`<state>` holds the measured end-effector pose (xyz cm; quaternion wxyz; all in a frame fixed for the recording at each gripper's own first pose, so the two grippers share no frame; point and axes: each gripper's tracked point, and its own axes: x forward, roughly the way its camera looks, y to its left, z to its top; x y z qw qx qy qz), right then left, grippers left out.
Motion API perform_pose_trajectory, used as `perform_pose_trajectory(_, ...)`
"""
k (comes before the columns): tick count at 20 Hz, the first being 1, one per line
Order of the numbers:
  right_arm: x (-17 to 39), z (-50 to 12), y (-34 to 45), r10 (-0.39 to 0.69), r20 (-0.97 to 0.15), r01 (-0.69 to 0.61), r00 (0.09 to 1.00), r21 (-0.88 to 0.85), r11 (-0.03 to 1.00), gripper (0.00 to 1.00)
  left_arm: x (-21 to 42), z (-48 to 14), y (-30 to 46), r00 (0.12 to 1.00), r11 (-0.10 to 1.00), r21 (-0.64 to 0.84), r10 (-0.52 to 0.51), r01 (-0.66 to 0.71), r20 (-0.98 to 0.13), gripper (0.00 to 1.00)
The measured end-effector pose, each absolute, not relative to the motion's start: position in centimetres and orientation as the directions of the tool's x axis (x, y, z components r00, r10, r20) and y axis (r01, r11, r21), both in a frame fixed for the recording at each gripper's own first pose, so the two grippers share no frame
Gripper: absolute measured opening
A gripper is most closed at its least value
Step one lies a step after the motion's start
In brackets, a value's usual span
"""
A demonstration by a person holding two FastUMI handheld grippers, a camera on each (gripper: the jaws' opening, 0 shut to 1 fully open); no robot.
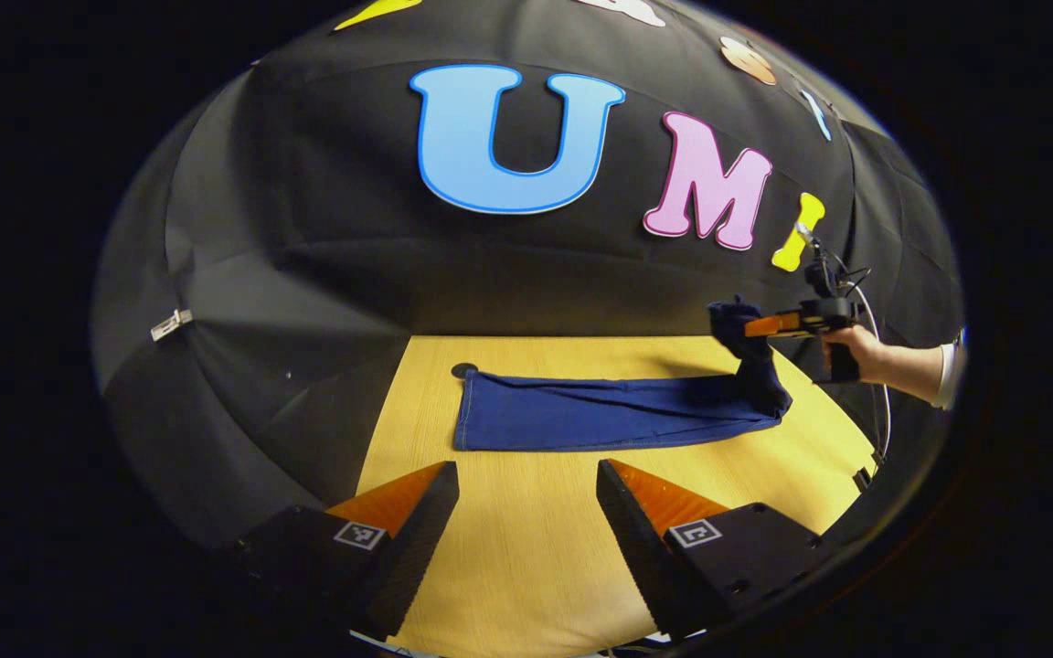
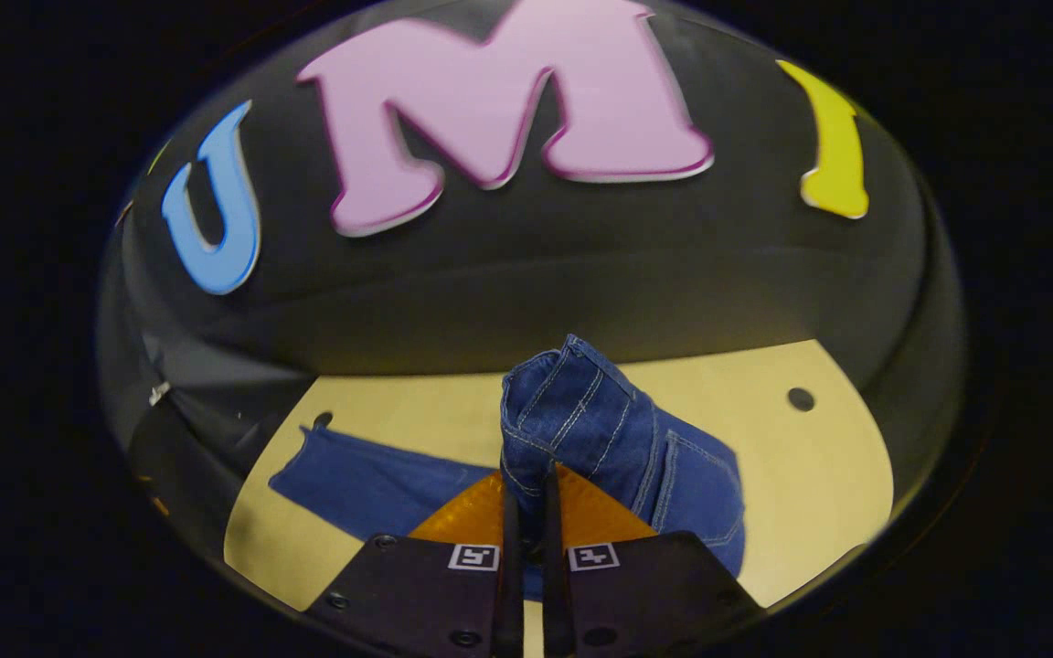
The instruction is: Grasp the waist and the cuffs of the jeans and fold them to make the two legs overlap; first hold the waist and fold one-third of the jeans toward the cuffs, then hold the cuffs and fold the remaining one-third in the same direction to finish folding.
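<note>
Fingers of the right gripper are pressed together on a bunched fold of the jeans, pinching the waist end, where pocket stitching and a seam show, and holding it lifted off the worktop. In the left gripper view the same gripper, with a hand behind it, is near the worktop's right edge with dark cloth hanging from its tip down to the rest of the garment. The legs already lie one on the other as a single long band running across the far half of the worktop, the cuffs flat toward the far left corner beside a small dark hole in the surface.

The left gripper has its fingers spread wide with nothing between them, hovering above the near edge of the worktop, well apart from the denim.

By my reading, the step in hand is the first of the thirds: the waist is up but not yet laid over. The next move calls for carrying the waist along the band toward the cuffs and setting it down flat about a third of the way along, edges in line. The free gripper could steady the cloth near the fold line so the band does not drag.
</note>
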<state>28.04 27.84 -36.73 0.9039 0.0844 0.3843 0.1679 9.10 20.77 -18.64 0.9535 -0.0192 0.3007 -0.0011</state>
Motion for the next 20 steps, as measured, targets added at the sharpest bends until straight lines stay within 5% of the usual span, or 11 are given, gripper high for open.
perform_pose_trajectory(7, 22.5, -46.5, 33.3, 0.415, -0.786, -0.352, 0.457, 0.268, 0.897, 0.12, 9.9, -21.5, 20.1, 0.774, 0.993, -0.088, 0.002, -0.075, -0.633, 0.95)
perform_pose_trajectory(9, 20.5, -47.0, 35.2, 0.506, -0.778, -0.363, 0.373, 0.380, 0.851, 0.12, 11.3, -22.3, 19.5, 0.761, 0.991, -0.106, -0.010, -0.077, -0.649, 0.95)
perform_pose_trajectory(13, 18.9, -45.5, 37.6, 0.629, -0.709, -0.405, 0.317, 0.498, 0.766, 0.85, 15.0, -24.1, 18.2, 0.731, 0.986, -0.155, -0.060, -0.064, -0.680, 0.95)
perform_pose_trajectory(14, 18.9, -44.7, 37.7, 0.651, -0.692, -0.411, 0.312, 0.520, 0.749, 0.86, 16.0, -24.6, 18.0, 0.723, 0.982, -0.177, -0.072, -0.070, -0.687, 0.95)
perform_pose_trajectory(15, 19.1, -44.0, 37.7, 0.671, -0.672, -0.422, 0.314, 0.534, 0.732, 0.99, 17.0, -25.2, 17.9, 0.713, 0.976, -0.200, -0.082, -0.082, -0.696, 0.95)
perform_pose_trajectory(20, 19.7, -35.9, 34.7, 0.757, -0.546, -0.489, 0.359, 0.581, 0.651, 0.98, 20.8, -28.4, 19.2, 0.603, 0.958, -0.236, -0.093, -0.162, -0.793, 0.92)
